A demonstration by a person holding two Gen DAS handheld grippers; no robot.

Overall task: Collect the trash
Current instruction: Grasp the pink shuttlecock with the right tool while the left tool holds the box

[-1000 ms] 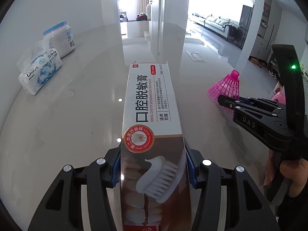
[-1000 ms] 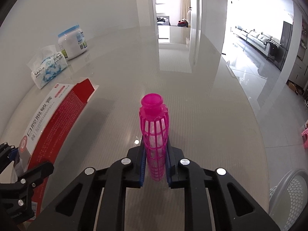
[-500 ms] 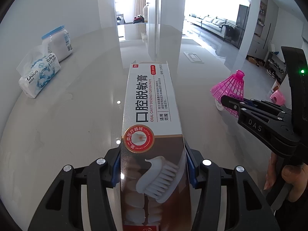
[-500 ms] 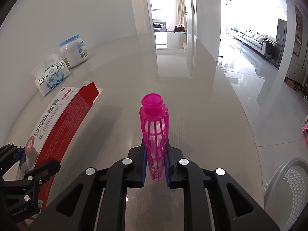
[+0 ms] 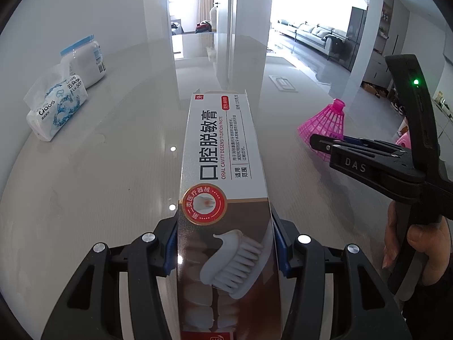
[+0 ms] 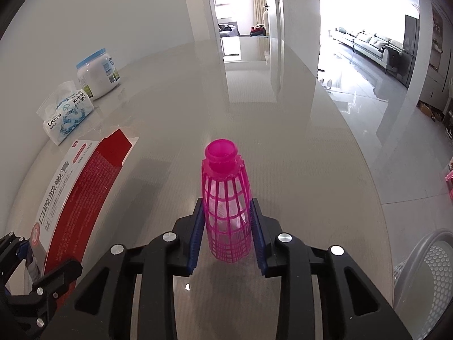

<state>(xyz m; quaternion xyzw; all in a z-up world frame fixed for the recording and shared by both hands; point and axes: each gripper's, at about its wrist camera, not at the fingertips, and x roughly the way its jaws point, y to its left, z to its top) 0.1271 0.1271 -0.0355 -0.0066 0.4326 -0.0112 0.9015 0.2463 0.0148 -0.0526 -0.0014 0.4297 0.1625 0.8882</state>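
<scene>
My left gripper (image 5: 225,243) is shut on a long toothpaste box (image 5: 223,153), white and brown with a toothbrush picture, held above the glossy table. The box also shows at the left of the right wrist view (image 6: 82,181), red on its side. My right gripper (image 6: 226,235) is shut on a pink plastic shuttlecock (image 6: 226,198), cork end pointing away. In the left wrist view the shuttlecock (image 5: 325,121) and the right gripper (image 5: 328,144) are at the right, held by a hand.
A tissue pack (image 5: 56,110) and a white jar with a blue lid (image 5: 85,59) stand at the table's far left; both also show in the right wrist view, tissue pack (image 6: 68,113), jar (image 6: 97,73). A grey perforated bin (image 6: 424,277) sits at lower right, off the table edge.
Both grippers have lifted a little and drawn back, each keeping its hold. The grey bin shows more at the right wrist view's lower right.
</scene>
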